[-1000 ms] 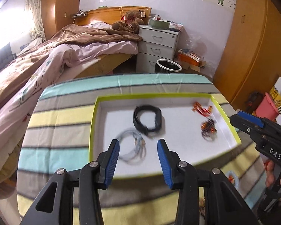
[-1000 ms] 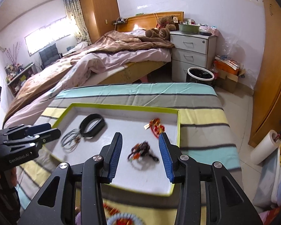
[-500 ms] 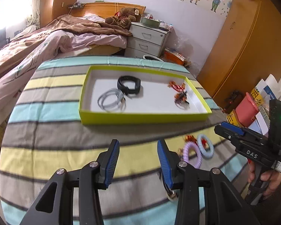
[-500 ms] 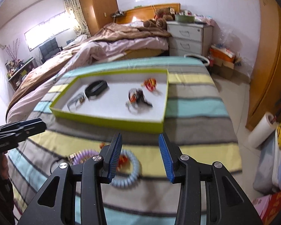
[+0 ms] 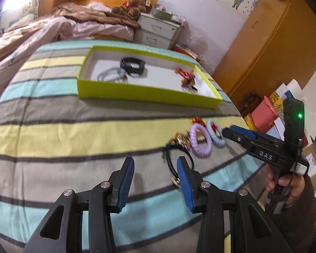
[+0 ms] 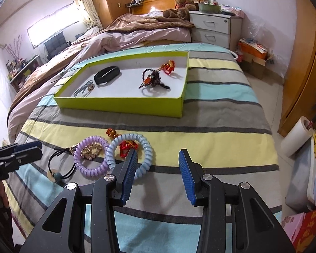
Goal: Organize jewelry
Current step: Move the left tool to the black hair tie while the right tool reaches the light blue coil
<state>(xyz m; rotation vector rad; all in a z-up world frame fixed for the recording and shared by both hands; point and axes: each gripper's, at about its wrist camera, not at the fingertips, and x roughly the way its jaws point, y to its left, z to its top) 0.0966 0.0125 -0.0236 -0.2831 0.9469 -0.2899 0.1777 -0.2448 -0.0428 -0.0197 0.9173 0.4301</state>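
Observation:
A green-rimmed tray on the striped cloth holds a black band, a grey bracelet, a dark beaded piece and a red-orange piece. Loose on the cloth in front lie a purple coil ring, a blue coil ring, red-gold trinkets and a black cord necklace. My right gripper is open and empty, its left finger over the blue ring. My left gripper is open and empty beside the cord.
A bed with a brown and pink quilt lies beyond the table. A white nightstand stands behind, a wooden wardrobe and a paper roll at the right. A pink bucket stands off the right edge.
Both grippers have pulled back from over the tray toward the near side of the cloth. The loose rings and cord have come into view under them. Both stay open.

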